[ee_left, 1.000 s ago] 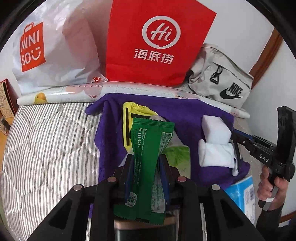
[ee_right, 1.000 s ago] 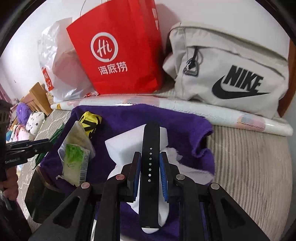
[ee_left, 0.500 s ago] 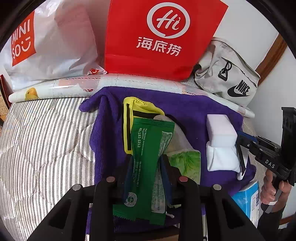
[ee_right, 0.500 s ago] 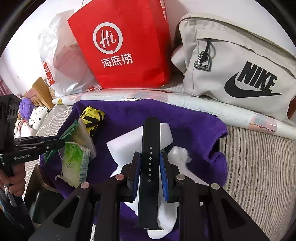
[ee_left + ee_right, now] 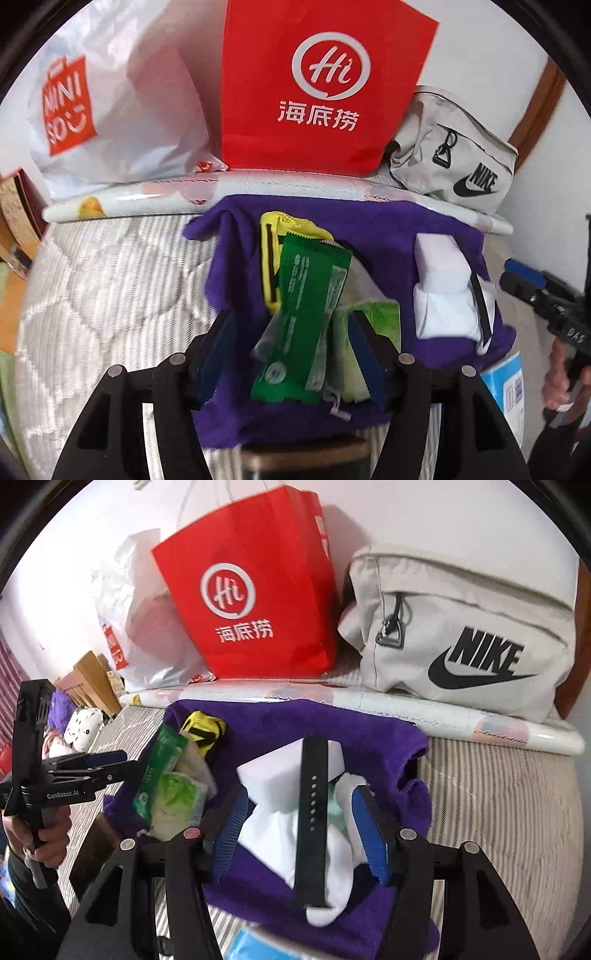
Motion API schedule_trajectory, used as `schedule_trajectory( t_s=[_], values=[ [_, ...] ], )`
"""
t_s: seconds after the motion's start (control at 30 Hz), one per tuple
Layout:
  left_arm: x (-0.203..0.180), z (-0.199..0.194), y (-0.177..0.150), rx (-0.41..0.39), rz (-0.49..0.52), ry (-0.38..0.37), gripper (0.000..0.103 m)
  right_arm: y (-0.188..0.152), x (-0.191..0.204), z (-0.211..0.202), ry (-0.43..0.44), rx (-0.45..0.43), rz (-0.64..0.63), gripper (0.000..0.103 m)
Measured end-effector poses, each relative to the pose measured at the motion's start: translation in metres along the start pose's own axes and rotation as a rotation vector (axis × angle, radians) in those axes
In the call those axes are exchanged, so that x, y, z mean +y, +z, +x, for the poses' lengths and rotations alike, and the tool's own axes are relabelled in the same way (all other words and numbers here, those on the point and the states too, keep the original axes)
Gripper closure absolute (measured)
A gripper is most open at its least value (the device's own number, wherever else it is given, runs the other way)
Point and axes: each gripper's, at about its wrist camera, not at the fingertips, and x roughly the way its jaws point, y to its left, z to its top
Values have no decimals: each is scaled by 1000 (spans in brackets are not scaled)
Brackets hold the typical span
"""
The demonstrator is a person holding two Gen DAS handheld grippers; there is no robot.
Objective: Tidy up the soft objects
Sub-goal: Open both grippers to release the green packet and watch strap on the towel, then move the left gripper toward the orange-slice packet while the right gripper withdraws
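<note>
Fingers (image 5: 364, 347) opening: 1 green packet (image 5: 306, 317), 1 black strap (image 5: 312, 816) between.

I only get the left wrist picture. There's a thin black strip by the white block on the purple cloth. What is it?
Observer: The right wrist view shows a black strap with a row of holes, like a watch band, lying across the white sponge and a white sock.
Operator: Is the other tool holding it?
Observer: No. The right gripper has its fingers opening. The strap lies between them, and neither one touches it.
Operator: Anything else I miss?
Observer: Far left, beside the bed, sits a spotted white plush.
</note>
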Motion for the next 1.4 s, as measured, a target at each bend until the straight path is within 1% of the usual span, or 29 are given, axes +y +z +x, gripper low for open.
schedule_trajectory(
  t_s=[0.1,0.2,0.23,0.33,0.43,0.5,0.6,0.7,0.73,0.8,0.87,1.03,1.1,1.2,1.3,1.37,1.4],
  values=[
    [2,-19,-12,-18,8,-2,42,-10,20,-17,7,-10,-47,45],
    [2,-40,-33,-33,10,-54,42,-26,42,-31,29,-3,-87,45],
    [1,-45,-39,-27,11,-58,42,-34,51,-36,38,1,-100,45],
    [-2,-64,-64,-29,23,-54,42,-55,76,-43,71,24,-142,45],
    [-2,-79,-88,-32,24,-25,42,-79,100,-47,99,52,-180,45],
    [0,-90,-105,-36,18,-21,42,-92,111,-47,114,70,-191,45],
    [1,-106,-133,-38,25,-36,42,-114,131,-47,135,108,-213,45],
    [-3,-115,-160,-20,64,-61,42,-128,140,-54,121,115,-233,45],
    [-6,-116,-171,-10,86,-69,42,-132,140,-58,119,112,-226,45],
    [-11,-112,-184,5,95,-78,42,-140,136,-66,139,105,-179,45],
    [-17,-101,-197,37,115,-119,42,-147,131,-71,157,102,-133,45],
    [-29,-71,-212,87,158,-130,42,-169,118,-83,118,107,-70,45],
    [-33,-63,-217,108,180,-138,42,-178,113,-88,121,104,-49,45],
    [-38,-59,-221,107,217,-149,42,-189,107,-95,147,85,-9,45],
    [-44,-56,-221,85,261,-124,41,-192,105,-93,158,104,5,45],
    [-50,-55,-221,75,296,-114,35,-192,108,-94,155,104,-14,45],
    [-53,-54,-221,70,311,-106,33,-192,108,-95,154,103,-18,45]
  ],
)
